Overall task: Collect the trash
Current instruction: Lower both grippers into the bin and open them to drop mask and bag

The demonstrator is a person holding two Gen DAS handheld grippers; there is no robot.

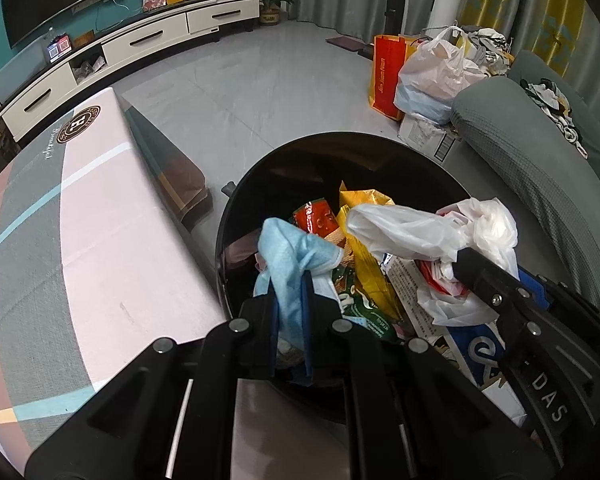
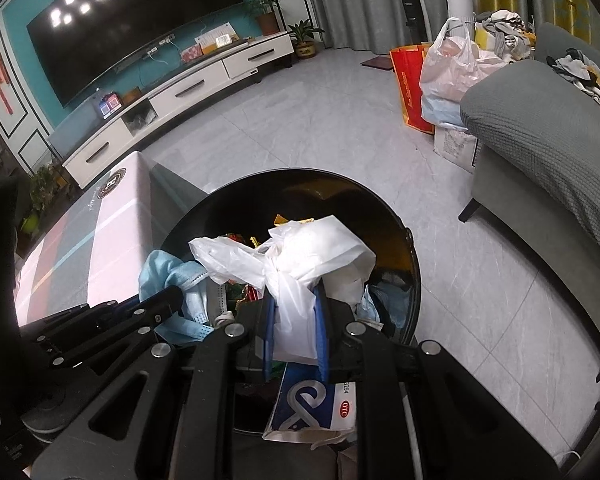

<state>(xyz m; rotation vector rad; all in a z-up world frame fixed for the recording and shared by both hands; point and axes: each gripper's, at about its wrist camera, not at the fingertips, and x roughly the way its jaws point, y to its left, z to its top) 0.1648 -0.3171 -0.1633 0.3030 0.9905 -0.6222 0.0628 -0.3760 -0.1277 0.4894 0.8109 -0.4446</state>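
A round black trash bin [image 1: 260, 176] [image 2: 228, 204] stands on the floor, holding snack wrappers [image 1: 360, 264], a printed paper and a blue-and-white medicine box [image 2: 312, 404]. My left gripper [image 1: 290, 280] is shut on a crumpled blue face mask [image 1: 288, 256] over the bin's near left side. My right gripper [image 2: 296, 304] is shut on a crumpled white plastic bag [image 2: 312, 256] over the bin. The right gripper also shows in the left wrist view [image 1: 464, 264], with the bag [image 1: 420, 228]. The left gripper [image 2: 172, 296] and mask [image 2: 168, 272] show in the right wrist view.
A low table with a pink and grey patterned cloth [image 1: 80, 216] [image 2: 84, 240] stands left of the bin. A grey sofa [image 1: 540, 168] [image 2: 548, 136] is on the right. An orange bag [image 1: 386, 76] and filled plastic bags [image 1: 436, 72] sit beside it. A TV stand [image 1: 132, 44] lines the far wall.
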